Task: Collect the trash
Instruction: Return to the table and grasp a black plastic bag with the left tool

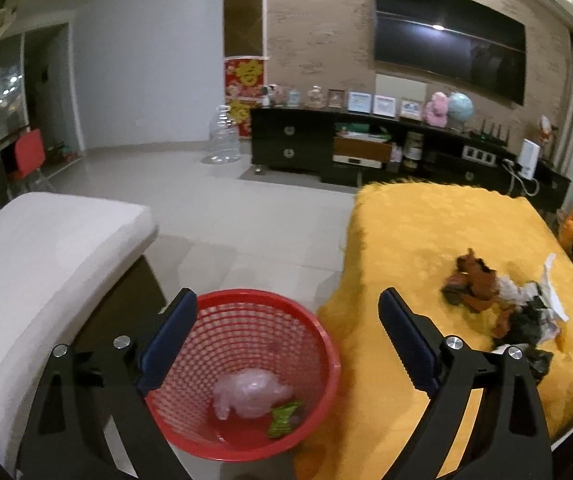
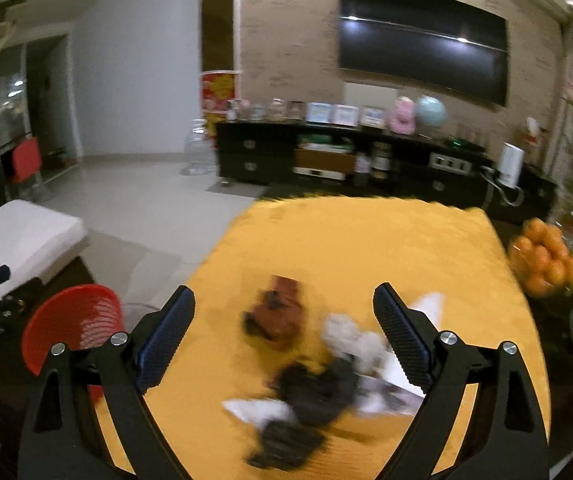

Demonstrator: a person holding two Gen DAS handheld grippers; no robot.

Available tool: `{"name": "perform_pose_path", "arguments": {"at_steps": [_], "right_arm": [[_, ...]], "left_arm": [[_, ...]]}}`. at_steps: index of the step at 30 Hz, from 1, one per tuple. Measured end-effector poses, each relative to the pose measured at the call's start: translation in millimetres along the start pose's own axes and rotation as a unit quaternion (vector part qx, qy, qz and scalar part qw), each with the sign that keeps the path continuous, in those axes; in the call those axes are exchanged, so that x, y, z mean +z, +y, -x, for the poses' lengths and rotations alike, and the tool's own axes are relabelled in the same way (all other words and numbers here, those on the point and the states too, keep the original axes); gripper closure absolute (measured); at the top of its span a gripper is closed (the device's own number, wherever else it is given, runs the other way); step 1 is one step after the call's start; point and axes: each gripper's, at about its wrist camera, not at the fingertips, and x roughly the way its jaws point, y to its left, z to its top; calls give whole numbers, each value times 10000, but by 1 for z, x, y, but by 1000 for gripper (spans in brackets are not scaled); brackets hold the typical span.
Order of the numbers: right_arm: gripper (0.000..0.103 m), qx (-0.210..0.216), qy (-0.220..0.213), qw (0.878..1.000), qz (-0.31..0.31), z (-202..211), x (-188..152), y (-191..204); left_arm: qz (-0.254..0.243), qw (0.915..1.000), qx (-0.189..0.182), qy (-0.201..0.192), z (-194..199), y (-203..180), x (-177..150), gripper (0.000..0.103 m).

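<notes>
A red mesh basket (image 1: 318,332) stands on the floor left of the yellow-covered table (image 1: 426,232). Inside lie a pink crumpled plastic bag (image 1: 248,394) and a green wrapper (image 1: 284,420). My left gripper (image 1: 286,304) is open and empty above the basket. A pile of trash (image 1: 498,300) lies on the table: brown, black and white crumpled pieces. In the right wrist view my right gripper (image 2: 284,300) is open and empty over that pile, with brown wrapper (image 2: 278,316), black pieces (image 2: 314,392) and white paper (image 2: 354,340) between the fingers. The basket (image 2: 66,320) shows at the left.
A white cushioned bench (image 1: 46,252) stands left of the basket. A black TV cabinet (image 1: 366,148) with a TV above lines the far wall. An empty water jug (image 1: 224,136) stands on the floor. A bowl of oranges (image 2: 546,264) sits right of the table.
</notes>
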Motion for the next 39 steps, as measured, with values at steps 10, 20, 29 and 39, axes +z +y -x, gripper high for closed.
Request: {"name": "perform_pose_path", "arguments": {"at_steps": [10,20,29,39], "right_arm": [[15,-466,208,9963,-690,9,-26,-60],[15,-440,385,9926,-1061,4,-29,-78],[15,-430,441,9910,-1192,4,-32,-91],[15,-424,495,9884,-1371,3,-37,-106]], "left_arm": [[-599,9960,-658,110,-4,-71,-9,14],[-1199,9820,-1415,363,-5,-142,-31,14],[-1922,9612,-1841,732,-23,-216,-61,15],[-1887,9510,-2093,1272,-54,-237,-77,47]]}}
